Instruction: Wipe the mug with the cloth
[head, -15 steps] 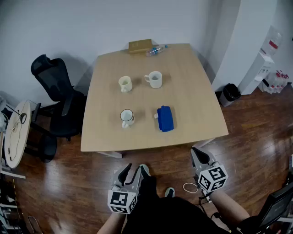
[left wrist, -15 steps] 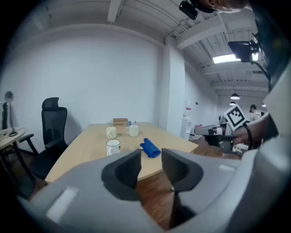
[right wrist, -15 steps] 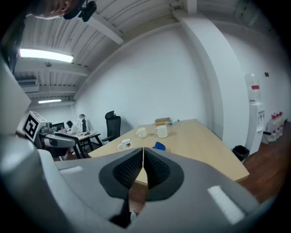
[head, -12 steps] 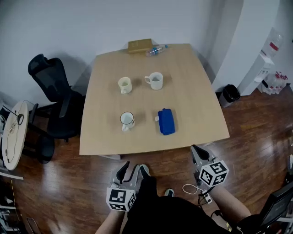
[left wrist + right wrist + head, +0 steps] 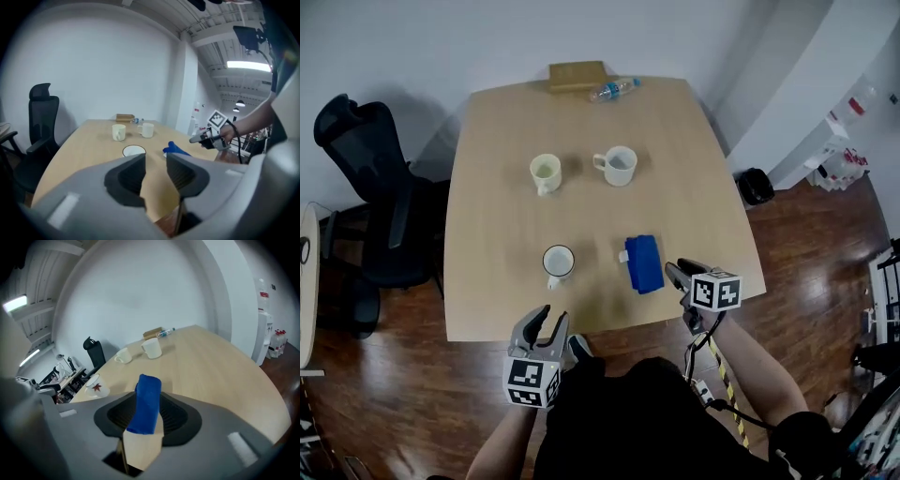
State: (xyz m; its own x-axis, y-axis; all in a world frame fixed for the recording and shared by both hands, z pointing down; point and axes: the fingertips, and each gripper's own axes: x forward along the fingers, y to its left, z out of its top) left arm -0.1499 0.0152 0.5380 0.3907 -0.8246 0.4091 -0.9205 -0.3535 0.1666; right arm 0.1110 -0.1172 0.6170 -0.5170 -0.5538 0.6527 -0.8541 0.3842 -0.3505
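The dark-rimmed white mug (image 5: 558,263) stands upright on the worktop (image 5: 497,234), directly ahead of the left claw (image 5: 550,322) and a short way beyond its tips; in the left gripper view its rim (image 5: 134,150) shows just above the gap between the jaws. In the right gripper view this mug (image 5: 96,386) bears a small red mark on its side and lies to the left of the right claw (image 5: 149,420). The folded blue cloth (image 5: 643,263) lies flat on the worktop, near the mug. It sits just ahead of the right claw (image 5: 677,272) and in line with its jaw gap, but the pads do not press on it. The right claw is open, with nothing gripped. The left claw is also open; only the bare near edge of the worktop shows between its jaws. From the left claw, the cloth (image 5: 176,148) lies ahead and to the right, and the right gripper (image 5: 208,138) is beyond it, further right. Well beyond both claws stand a cream mug (image 5: 545,172) and a white mug (image 5: 618,165), side by side. At the far edge of the worktop lie a wooden box (image 5: 577,76) and a clear plastic bottle (image 5: 612,89) on its side. A black office chair (image 5: 366,187) stands on the wooden floor (image 5: 806,244), to the left of the left claw.
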